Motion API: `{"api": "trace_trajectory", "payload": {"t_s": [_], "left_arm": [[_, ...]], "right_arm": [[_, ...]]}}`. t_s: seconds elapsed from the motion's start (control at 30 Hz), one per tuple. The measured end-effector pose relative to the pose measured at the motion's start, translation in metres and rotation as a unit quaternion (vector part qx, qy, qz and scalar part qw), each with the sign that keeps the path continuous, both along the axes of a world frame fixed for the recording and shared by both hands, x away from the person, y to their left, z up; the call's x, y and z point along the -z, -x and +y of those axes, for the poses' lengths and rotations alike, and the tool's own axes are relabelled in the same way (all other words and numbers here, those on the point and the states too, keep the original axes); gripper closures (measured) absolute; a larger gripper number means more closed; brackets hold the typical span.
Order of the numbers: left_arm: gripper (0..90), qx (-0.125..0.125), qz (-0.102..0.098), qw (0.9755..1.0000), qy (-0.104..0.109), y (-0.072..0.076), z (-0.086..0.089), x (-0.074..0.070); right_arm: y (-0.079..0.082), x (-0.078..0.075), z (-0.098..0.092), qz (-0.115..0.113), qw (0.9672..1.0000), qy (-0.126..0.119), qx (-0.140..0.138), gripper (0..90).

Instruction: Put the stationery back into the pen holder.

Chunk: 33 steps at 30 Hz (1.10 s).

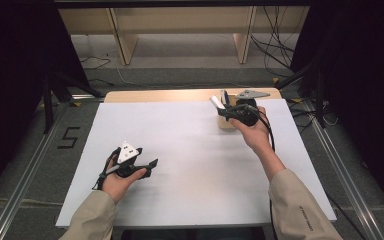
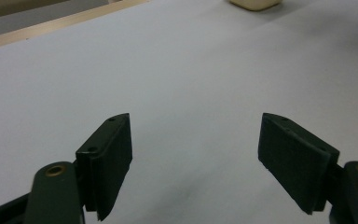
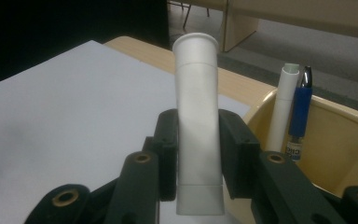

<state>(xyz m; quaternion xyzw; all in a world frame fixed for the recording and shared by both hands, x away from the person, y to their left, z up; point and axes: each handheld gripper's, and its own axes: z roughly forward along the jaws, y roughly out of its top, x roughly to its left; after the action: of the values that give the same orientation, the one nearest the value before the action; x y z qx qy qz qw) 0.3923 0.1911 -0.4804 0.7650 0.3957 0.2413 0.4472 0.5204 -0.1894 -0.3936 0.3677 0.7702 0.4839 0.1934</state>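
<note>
A white sheet covers the counter (image 1: 190, 165), with dim floor and pale wooden shelving behind it. At the far right edge, the right tool (image 3: 196, 140) is clamped on a white tube (image 3: 196, 116), which stands nearly upright between its jaws, just beside a cream container (image 3: 340, 140). That container holds a blue pen (image 3: 301, 109) and a white marker (image 3: 282, 107). The left tool (image 2: 196, 154) rests near the front left of the counter, its jaws wide apart with nothing between them.
</note>
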Motion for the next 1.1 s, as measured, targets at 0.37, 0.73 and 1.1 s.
{"api": "trace_trajectory", "payload": {"t_s": [0.37, 0.73, 1.1], "left_arm": [[25.9, 0.0, 0.0, 1.0, 0.001, 0.0, 0.0, 0.0], [25.9, 0.0, 0.0, 1.0, 0.0, 0.0, 0.0, 0.0], [25.9, 0.0, 0.0, 1.0, 0.0, 0.0, 0.0, 0.0]], "right_arm": [[-0.001, -0.001, -0.004, -0.002, 1.0, -0.001, 0.009, 70.5], [-0.003, -0.001, -0.007, -0.003, 0.9999, -0.003, 0.016, 70.5], [-0.004, -0.006, -0.011, -0.008, 0.9997, -0.004, 0.023, 70.5]]}}
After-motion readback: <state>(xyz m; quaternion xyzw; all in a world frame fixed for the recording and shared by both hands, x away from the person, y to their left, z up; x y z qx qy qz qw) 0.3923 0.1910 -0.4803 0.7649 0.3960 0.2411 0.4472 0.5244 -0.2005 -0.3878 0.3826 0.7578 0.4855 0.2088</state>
